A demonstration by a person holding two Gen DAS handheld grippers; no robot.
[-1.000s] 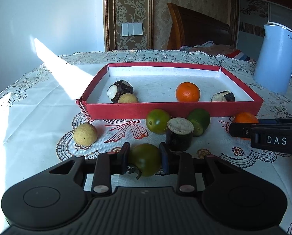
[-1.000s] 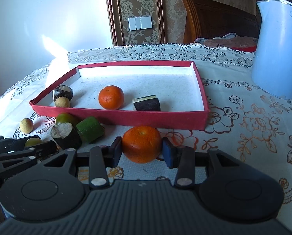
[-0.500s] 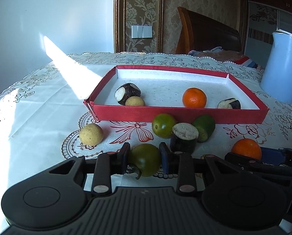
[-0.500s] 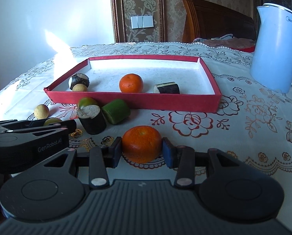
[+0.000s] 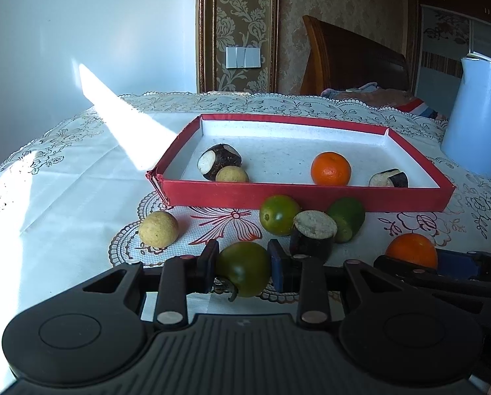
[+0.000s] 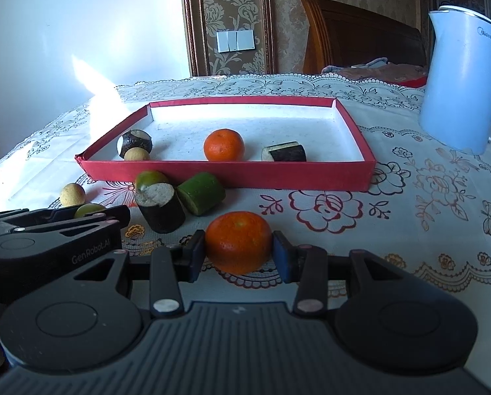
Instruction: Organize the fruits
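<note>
My left gripper [image 5: 243,268] is shut on a dark green tomato [image 5: 244,268], just above the tablecloth in front of the red tray [image 5: 304,195]. My right gripper [image 6: 239,256] is shut on an orange [image 6: 238,242], which also shows at the right of the left wrist view as the held orange [image 5: 411,254]. Inside the tray lie a dark round piece [image 5: 218,165], a small yellow ball [image 5: 231,175], another orange [image 5: 330,168] and a dark wedge [image 5: 389,178]. Before the tray sit a green tomato [image 5: 279,214], a dark cylinder [image 5: 313,235], a green chunk [image 5: 347,218] and a yellow ball [image 5: 158,233].
A pale blue kettle [image 6: 461,82] stands on the table at the back right, beyond the tray's right corner. A wooden chair back [image 5: 350,62] rises behind the table. The lace tablecloth [image 6: 443,204] covers the whole table; a bright sun patch lies at the left.
The right gripper with its orange has drawn back from the tray's front wall, toward the near side of the table. The left gripper keeps its tomato in nearly the same spot.
</note>
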